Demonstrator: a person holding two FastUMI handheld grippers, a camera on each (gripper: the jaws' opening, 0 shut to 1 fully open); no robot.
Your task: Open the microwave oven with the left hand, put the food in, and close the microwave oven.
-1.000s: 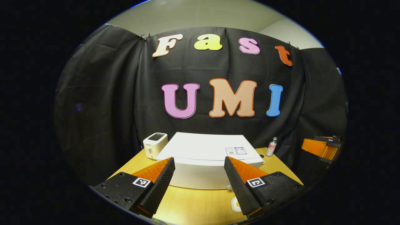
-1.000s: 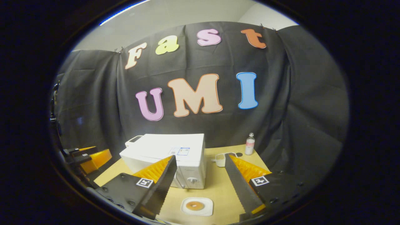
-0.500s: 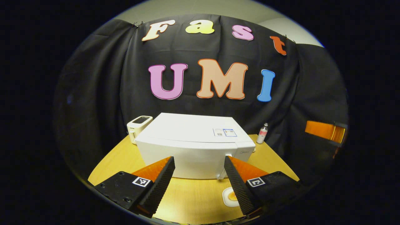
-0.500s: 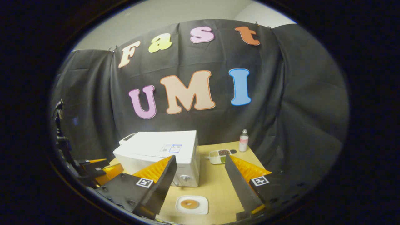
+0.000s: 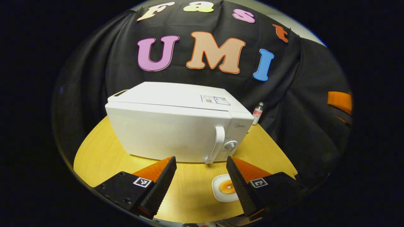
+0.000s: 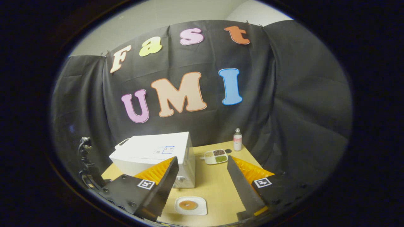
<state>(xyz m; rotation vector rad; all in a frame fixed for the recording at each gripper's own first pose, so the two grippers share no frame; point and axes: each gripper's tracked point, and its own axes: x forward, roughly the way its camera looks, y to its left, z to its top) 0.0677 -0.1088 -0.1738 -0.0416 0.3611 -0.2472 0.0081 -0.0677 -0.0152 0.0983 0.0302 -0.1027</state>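
On the table: left gripper (image 5: 201,176) closing in on the shut microwave (image 5: 176,126).

Over the last second the left gripper view has dropped and moved nearer, so the door front and its upright handle (image 5: 215,144) now show, where before mostly the top did. Both grippers are spread wide and hold nothing; the right gripper (image 6: 202,186) hangs back (its view has drifted only a little). The food sits on a small white plate (image 6: 191,205) just in front of the microwave, right of the handle. The door is not yet open; the handle looks like the next target.
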